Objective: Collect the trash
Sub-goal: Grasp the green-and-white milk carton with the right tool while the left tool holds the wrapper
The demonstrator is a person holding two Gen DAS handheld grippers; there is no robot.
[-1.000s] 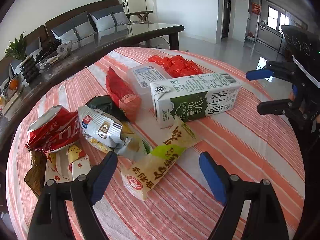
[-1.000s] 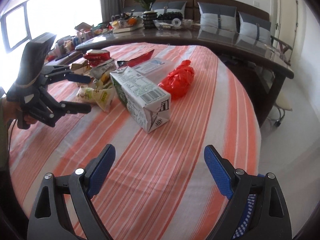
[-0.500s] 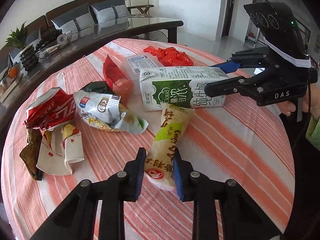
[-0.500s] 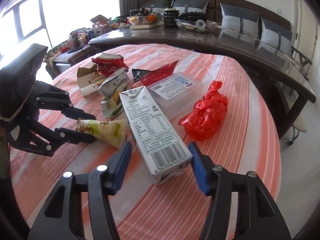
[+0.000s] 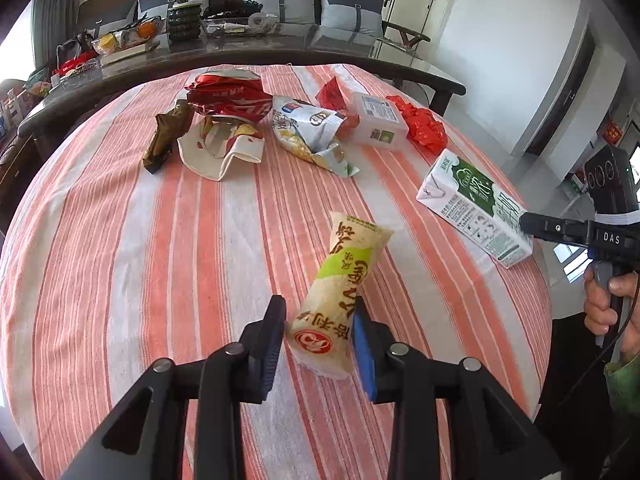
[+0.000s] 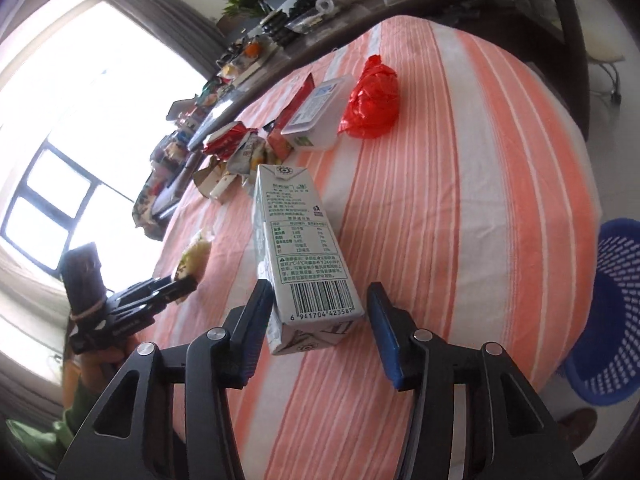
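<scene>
Two grippers work over a round table with an orange-striped cloth [image 5: 120, 240]. Left gripper [image 5: 320, 332]: jaws opening, with a yellow-green snack wrapper [image 5: 340, 292] between the pads, its far end raised off the cloth. Right gripper [image 6: 320, 320]: jaws opening around the barcode end of a milk carton [image 6: 296, 240]; the left pad touches it, the right stands apart. More wrappers [image 5: 304, 132] lie at the far side; a blue basket [image 6: 612, 320] stands beside the table.

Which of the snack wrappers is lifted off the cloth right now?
The yellow-green snack packet, held between the left gripper; the other wrappers lie flat at the far side.
</scene>
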